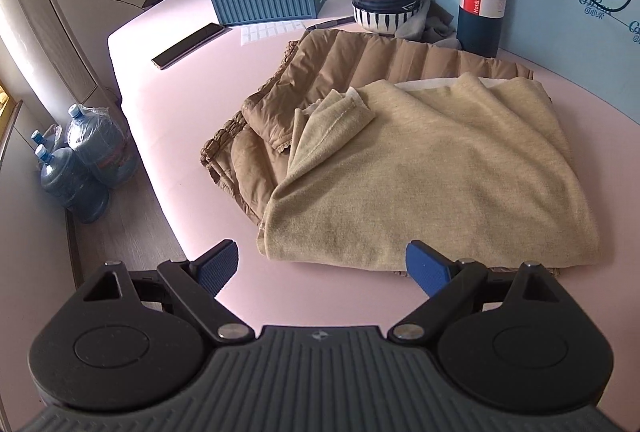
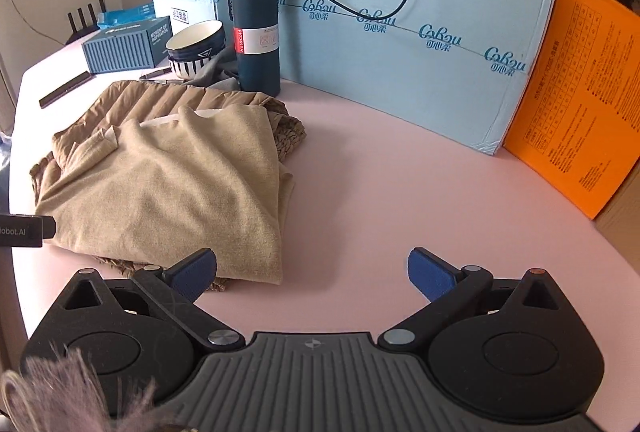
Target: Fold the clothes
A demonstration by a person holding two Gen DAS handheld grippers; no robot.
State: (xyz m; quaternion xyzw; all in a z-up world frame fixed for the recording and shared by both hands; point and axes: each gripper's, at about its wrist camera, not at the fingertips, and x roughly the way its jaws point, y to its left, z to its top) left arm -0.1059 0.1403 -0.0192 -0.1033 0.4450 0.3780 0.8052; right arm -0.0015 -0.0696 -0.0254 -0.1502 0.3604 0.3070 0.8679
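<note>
L claw (image 1: 322,268): wide open, empty, hovering just short of near edge of top (image 1: 440,167); R-side pad close to that hem, not clamped. R claw (image 2: 312,274): also fully open, nothing held, over bare pink surface (image 2: 400,171) just beside top's near R corner.

Top: beige knit, folded to a rough rectangle, lying on the brown jacket (image 1: 360,59), mid-surface, L of centre in R view. Looks mostly done: body doubled over, edges fairly square. Left, as judged: one flap (image 1: 340,107) sticking up at far L, some wrinkles near collar, so prob. tidy or one more fold. Jacket underneath spread out, ruffled hems showing; whether folded, can't tell. Flask (image 2: 256,27) and bowls (image 2: 196,47) behind pile, clear of work.
</note>
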